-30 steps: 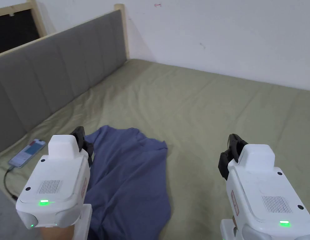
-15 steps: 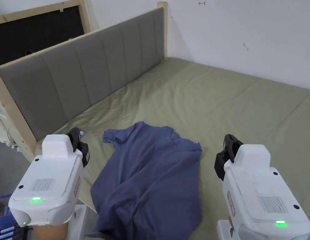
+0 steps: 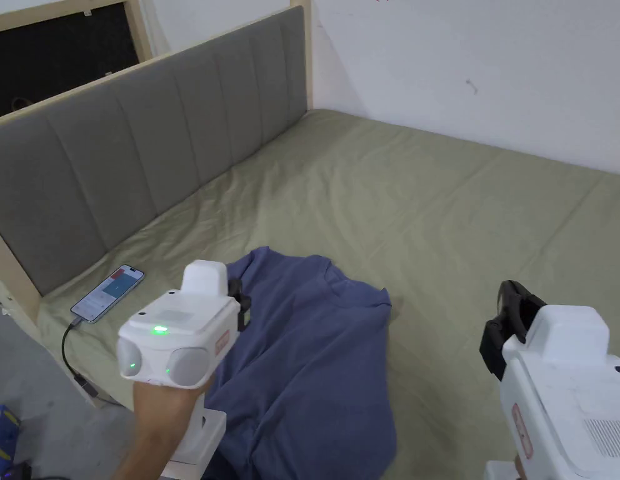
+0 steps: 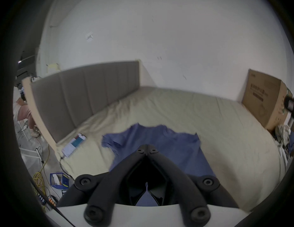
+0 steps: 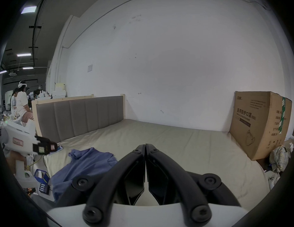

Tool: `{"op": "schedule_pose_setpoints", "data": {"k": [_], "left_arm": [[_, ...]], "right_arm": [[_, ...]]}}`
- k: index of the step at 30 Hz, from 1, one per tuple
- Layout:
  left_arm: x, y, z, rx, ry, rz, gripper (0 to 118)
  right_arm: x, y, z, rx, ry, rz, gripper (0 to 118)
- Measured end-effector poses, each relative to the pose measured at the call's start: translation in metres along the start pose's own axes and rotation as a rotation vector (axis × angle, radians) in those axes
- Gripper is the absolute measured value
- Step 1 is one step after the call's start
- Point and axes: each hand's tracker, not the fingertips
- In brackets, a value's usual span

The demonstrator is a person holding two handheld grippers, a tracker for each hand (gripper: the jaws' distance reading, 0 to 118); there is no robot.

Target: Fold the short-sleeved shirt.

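A blue short-sleeved shirt (image 3: pixel 315 369) lies rumpled on the olive bed sheet (image 3: pixel 427 206) near the front left edge, collar toward the wall, hem hanging over the edge. My left gripper (image 3: pixel 240 305) hovers over the shirt's left sleeve area. Its jaws are shut, with nothing between them (image 4: pixel 147 146), and the shirt (image 4: pixel 161 140) is spread below. My right gripper (image 3: pixel 507 303) is held above bare sheet to the right of the shirt, shut and empty (image 5: pixel 145 146). The right gripper view has the shirt (image 5: pixel 87 163) at lower left and the left gripper (image 5: pixel 43 147) beyond it.
A phone (image 3: pixel 107 292) with a cable lies on the bed's left edge by the grey headboard (image 3: pixel 146 144). A large cardboard box (image 5: pixel 261 125) stands at the bed's right end beside a pile of cloth (image 5: pixel 279 158). Persons (image 5: pixel 21 99) stand behind the headboard.
The head camera has shifted. My left gripper has moved in from the shirt's left side to over its left sleeve. The right gripper sits lower and farther right. Both stay shut.
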Motion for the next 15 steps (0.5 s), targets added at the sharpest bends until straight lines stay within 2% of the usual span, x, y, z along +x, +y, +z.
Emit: {"op": "schedule_pose_setpoints", "data": {"k": [2,3,4,7,8,13,15], "left_arm": [[0.006,-0.004,-0.029,-0.098,-0.024,-0.021,0],[0.007,-0.011,-0.049,-0.147,-0.036,-0.029,5],[0.009,-0.013,-0.062,-0.203,-0.043,-0.036,23],[0.015,-0.025,-0.1,-0.343,-0.013,-0.028,106],[0.015,-0.029,-0.112,-0.398,-0.002,-0.013,111],[0.01,-0.049,-0.143,-0.434,0.036,0.043,111],[0.007,-0.055,-0.154,-0.502,0.03,0.054,111]], "right_arm": [[0.006,-0.002,-0.003,-0.006,-0.019,-0.001,0],[0.01,-0.002,-0.004,-0.011,-0.03,0.001,0],[0.014,-0.003,-0.005,-0.014,-0.039,0.002,0],[0.027,-0.011,-0.01,-0.03,-0.07,0.014,0],[0.031,-0.014,-0.011,-0.035,-0.078,0.019,0],[0.043,-0.029,-0.016,-0.095,-0.096,0.004,0],[0.048,-0.035,-0.018,-0.112,-0.11,0.002,0]]}}
